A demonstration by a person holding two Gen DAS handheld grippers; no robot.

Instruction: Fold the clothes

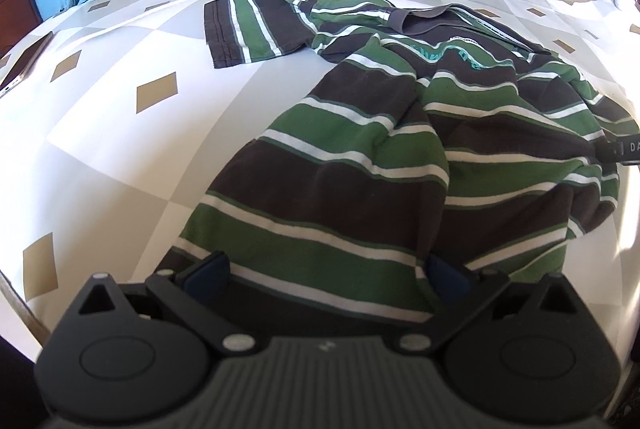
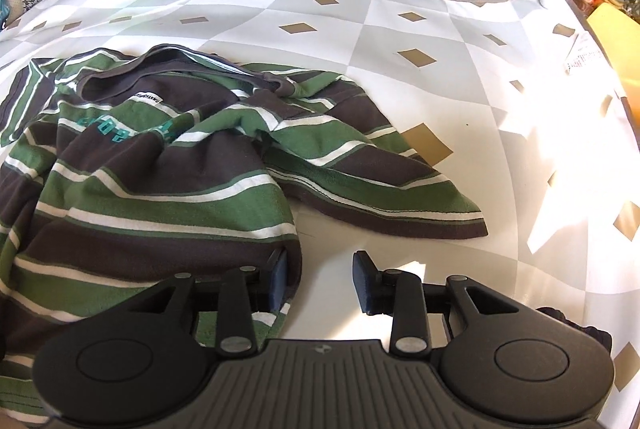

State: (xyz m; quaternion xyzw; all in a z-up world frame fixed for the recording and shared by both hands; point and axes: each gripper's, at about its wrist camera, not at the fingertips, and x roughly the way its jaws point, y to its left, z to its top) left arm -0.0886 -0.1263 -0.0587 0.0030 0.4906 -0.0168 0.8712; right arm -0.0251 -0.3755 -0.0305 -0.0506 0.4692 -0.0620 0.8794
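Striped cotton, left wrist view: shirt (image 1: 400, 149) lies crumpled on the checked tablecloth (image 1: 120, 129), hem nearest the camera, one sleeve (image 1: 252, 29) spread flat beyond the shirt's left shoulder.
Left gripper (image 1: 328, 271): jaws apart, straddling the shirt's hem; cloth lies between them, pads not seen pressing; likely poised to pinch that edge.
Right wrist view, shirt (image 2: 160, 169): bunched left of centre, collar (image 2: 176, 69) at the far side, one flap trailing right.
Right gripper (image 2: 320, 279): jaws apart, left pad (image 2: 280, 277) touching the shirt's edge, right pad over bare cloth; nothing clamped.
Judgement: both tools sit at the shirt's hem to lift and straighten it before folding.
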